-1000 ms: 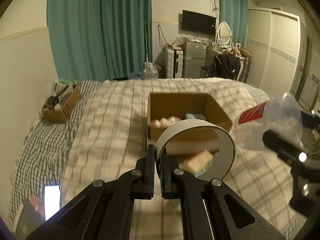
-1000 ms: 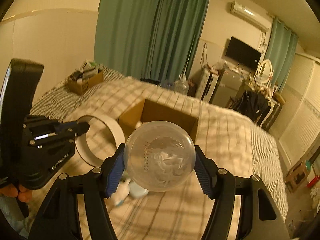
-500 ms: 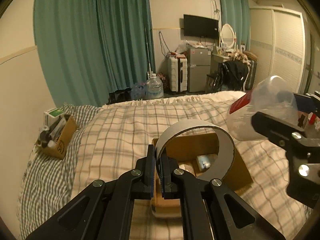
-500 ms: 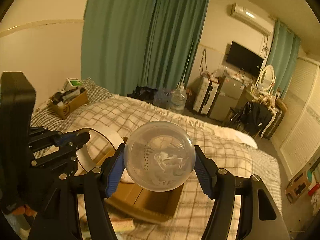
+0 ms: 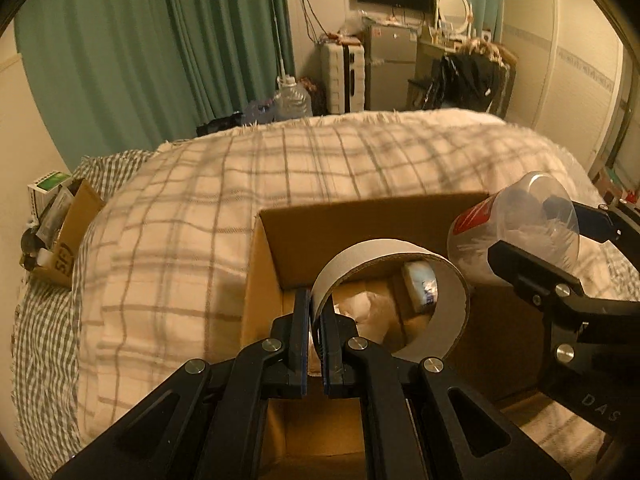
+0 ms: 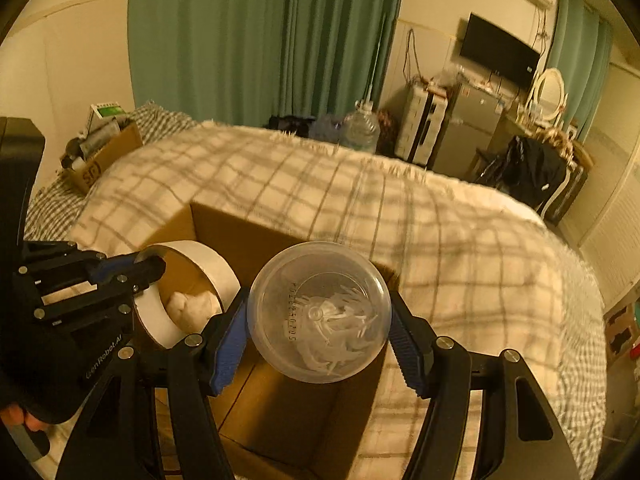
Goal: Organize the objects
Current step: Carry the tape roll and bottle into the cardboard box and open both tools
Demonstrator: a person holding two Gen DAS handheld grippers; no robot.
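My left gripper (image 5: 316, 320) is shut on the wall of a white cardboard ring (image 5: 400, 256), holding it above an open cardboard box (image 5: 360, 212) on the bed. The ring also shows in the right wrist view (image 6: 208, 268). My right gripper (image 6: 320, 320) is shut on a clear plastic jar (image 6: 320, 312) with a red label, seen from the side in the left wrist view (image 5: 516, 232), over the same box (image 6: 240, 224). Inside the box lie white wadded material (image 5: 368, 312) and a small packet (image 5: 420, 284).
The box sits on a plaid blanket (image 5: 200, 240) covering the bed. A smaller cardboard box (image 5: 68, 232) full of items stands at the bed's far left by the wall. Beyond the bed are green curtains, a water jug (image 5: 292, 100), suitcases and a wardrobe.
Both grippers have moved forward and down over the open box with their loads still held. The box now fills the lower middle of both views.
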